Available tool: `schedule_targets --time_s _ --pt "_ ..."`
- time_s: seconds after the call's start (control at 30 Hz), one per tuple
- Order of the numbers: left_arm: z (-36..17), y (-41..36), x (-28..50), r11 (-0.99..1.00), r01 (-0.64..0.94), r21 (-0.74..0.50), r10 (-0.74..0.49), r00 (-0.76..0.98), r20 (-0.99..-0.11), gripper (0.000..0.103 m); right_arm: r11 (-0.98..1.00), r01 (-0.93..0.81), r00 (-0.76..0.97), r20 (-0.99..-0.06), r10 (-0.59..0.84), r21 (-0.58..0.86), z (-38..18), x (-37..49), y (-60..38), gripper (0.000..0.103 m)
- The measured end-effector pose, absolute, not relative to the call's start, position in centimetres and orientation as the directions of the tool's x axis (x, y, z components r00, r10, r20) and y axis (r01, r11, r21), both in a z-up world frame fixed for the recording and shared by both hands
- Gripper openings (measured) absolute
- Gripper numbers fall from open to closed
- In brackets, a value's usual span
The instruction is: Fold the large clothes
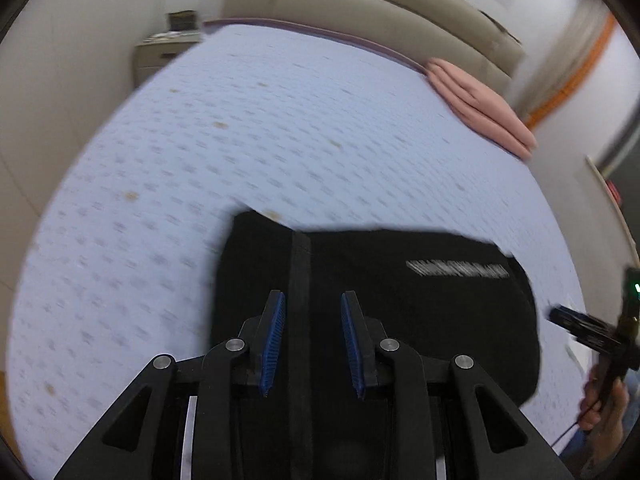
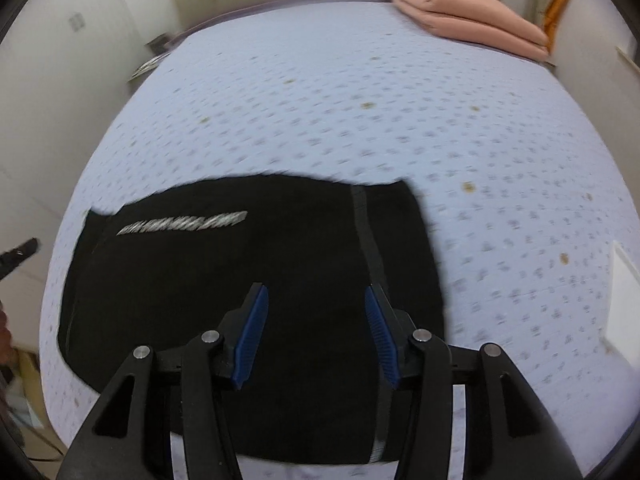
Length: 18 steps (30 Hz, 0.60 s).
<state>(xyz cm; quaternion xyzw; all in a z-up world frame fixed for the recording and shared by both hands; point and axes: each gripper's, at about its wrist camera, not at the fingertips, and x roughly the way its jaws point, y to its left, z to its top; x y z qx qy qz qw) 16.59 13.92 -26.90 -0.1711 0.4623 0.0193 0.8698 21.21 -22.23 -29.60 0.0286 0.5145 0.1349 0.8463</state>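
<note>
From my left wrist: my left gripper (image 1: 313, 344) hangs part-open and empty over the black garment (image 1: 400, 312), already a compact fold on the lavender bed (image 1: 240, 140). From my right wrist: my right gripper (image 2: 313, 336) gapes, empty, above it; blur hides the print and remaining creases.

A black garment (image 2: 248, 264) is lying folded flat on the bed. White lettering (image 2: 184, 222) and a grey stripe (image 2: 366, 232) are showing on top.

Both the left claw (image 1: 313, 344) and the right claw (image 2: 317, 336) have black angular linkage arms, silver round pivot pins and blue ribbed finger pads (image 1: 273, 344).
</note>
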Motion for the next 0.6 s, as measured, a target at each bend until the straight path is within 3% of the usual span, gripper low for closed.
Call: schedule_targets --time_s 0.17,0.27,0.4,0.6 --pt "-30.1 5.7 15.5 0.950 -0.112 -0.291 -0.186 0.545 -0.818 0.029 0.958 -0.234 0.395 -0.884 0.249 0.165 -32.2 19.5 -18.4 0.052" --pt "-33.4 1.8 15.6 0.974 -0.085 -0.211 -0.139 0.513 -0.847 0.029 0.965 -0.223 0.352 -0.911 0.215 0.141 -34.5 19.1 -17.1 0.052" --pt "-36.6 2.1 16.9 0.966 -0.115 -0.231 -0.150 0.476 -0.866 0.029 0.969 -0.213 0.289 -0.940 0.183 0.124 -38.4 19.2 -16.3 0.053" --pt "-34.8 2.2 16.7 0.974 -0.078 -0.211 -0.152 0.466 -0.872 0.029 0.968 -0.208 0.280 -0.940 0.194 0.138 -38.3 19.3 -16.5 0.052"
